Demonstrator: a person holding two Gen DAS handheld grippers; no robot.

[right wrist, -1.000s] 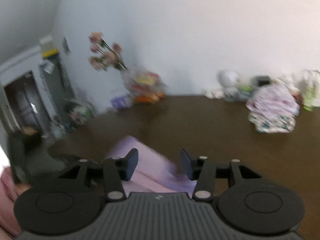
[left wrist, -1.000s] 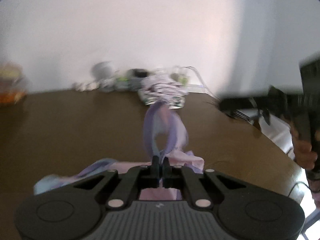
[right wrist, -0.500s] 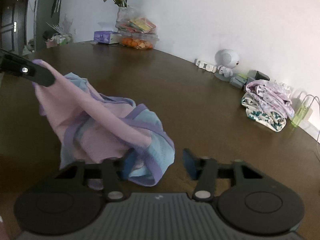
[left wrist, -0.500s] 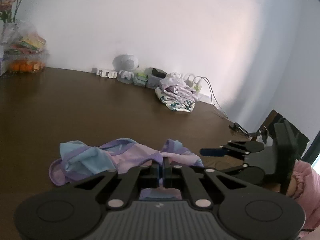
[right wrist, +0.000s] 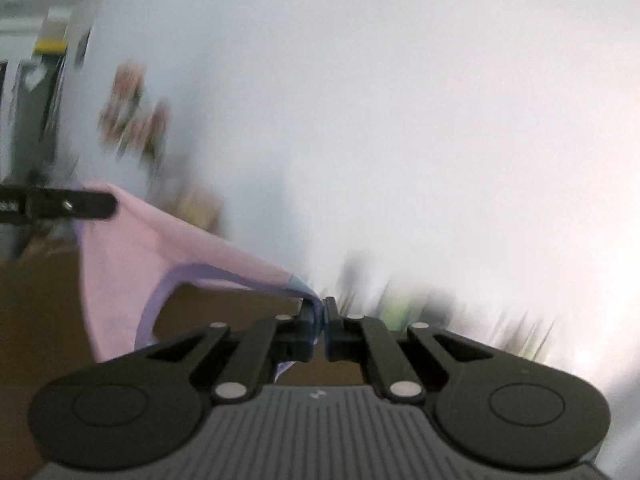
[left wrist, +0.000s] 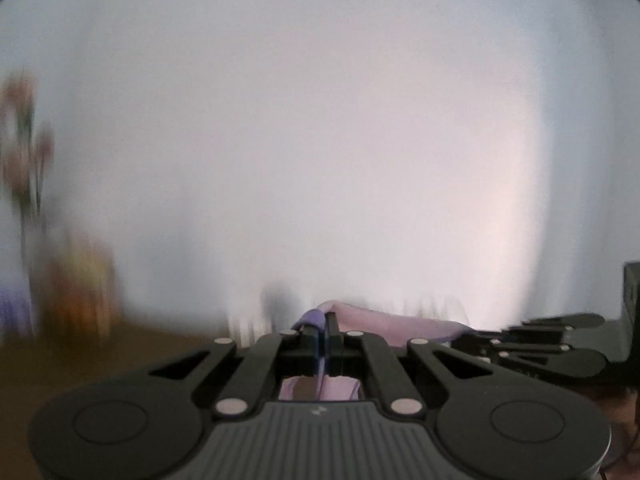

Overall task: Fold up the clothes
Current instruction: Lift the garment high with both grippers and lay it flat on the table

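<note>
Between the two grippers, a pink garment point(right wrist: 132, 264) with lilac trim hangs stretched in the air above the brown table point(right wrist: 36, 312). Left gripper point(left wrist: 325, 334): jaws clenched on a lilac-bound edge of the cloth, which passes between the fingers and shows again below them. Right gripper point(right wrist: 323, 322): jaws likewise clenched, pinching a corner where the pink panel meets a small pale-blue patch. In the right wrist view the left gripper appears at the far left edge, with the fabric running from its tip down to the right gripper's jaws as a taut, sloping sheet; a curved lilac-edged opening sags beneath it. In the left wrist view the right gripper lies at the lower right, close beside the left one.

Holding two separated points of one edge, well above the table, probably serves to let the garment hang open under its own weight so that creases fall out and its outline can be read before it is laid flat. Both views are heavily streaked with motion blur and tilted toward the white wall point(left wrist: 320, 140). Background items, flowers point(right wrist: 132, 116) among them, are too smeared to describe, and whether the garment's lower hem touches the table cannot be told.
</note>
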